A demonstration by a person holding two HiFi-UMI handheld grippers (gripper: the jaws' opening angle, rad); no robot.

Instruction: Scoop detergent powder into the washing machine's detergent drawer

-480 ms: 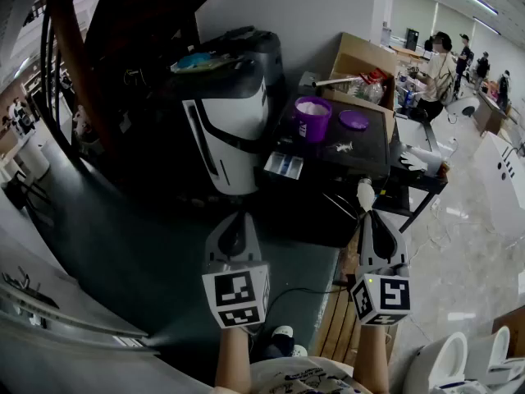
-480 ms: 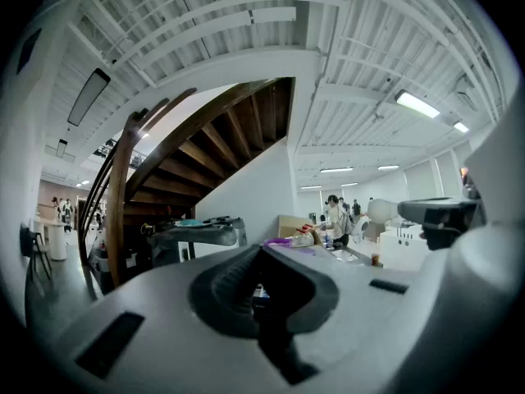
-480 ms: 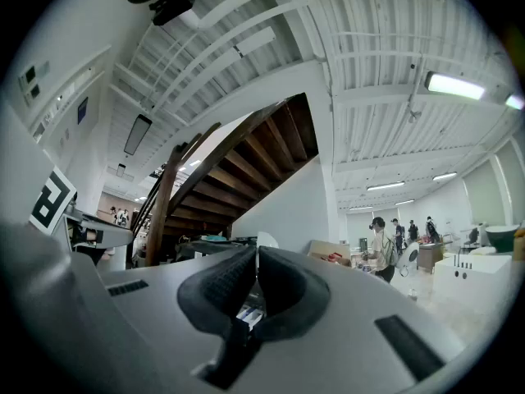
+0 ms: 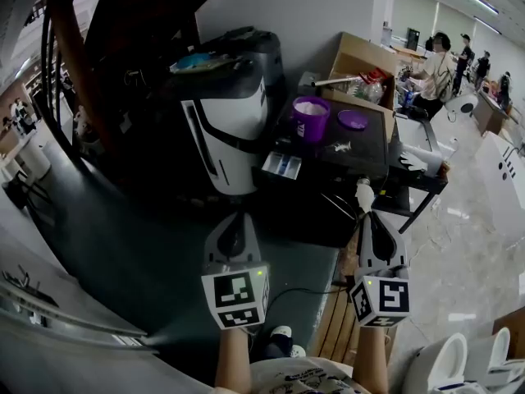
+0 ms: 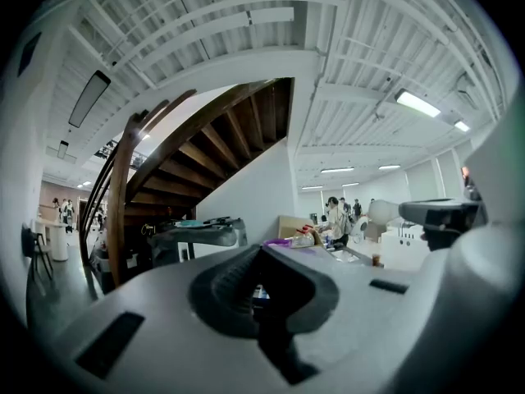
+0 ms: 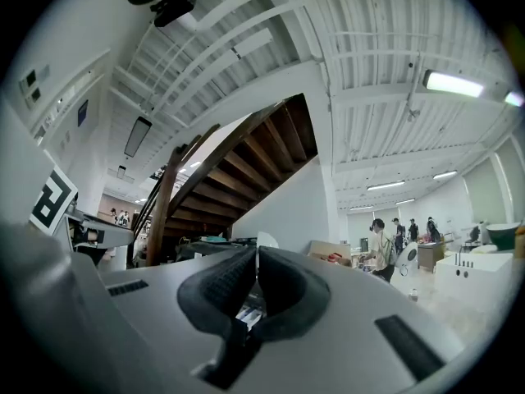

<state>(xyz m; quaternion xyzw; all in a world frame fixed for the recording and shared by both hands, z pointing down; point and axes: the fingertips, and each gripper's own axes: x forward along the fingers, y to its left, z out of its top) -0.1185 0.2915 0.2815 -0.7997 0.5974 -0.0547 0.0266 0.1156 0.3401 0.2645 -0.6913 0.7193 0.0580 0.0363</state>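
The white and black washing machine stands left of centre in the head view. Its detergent drawer, with blue inside, is pulled out to the right. Behind it a purple tub of white powder stands open on a black top, its purple lid beside it. My right gripper is shut on the handle of a white scoop, whose bowl points toward the black top and is well short of the tub. In the right gripper view the scoop shows above the shut jaws. My left gripper is shut and holds nothing, in front of the machine.
A cardboard box of items stands behind the tub. The black top ends at the right over a pale floor. Several people stand at tables far right. A dark staircase rises at the left.
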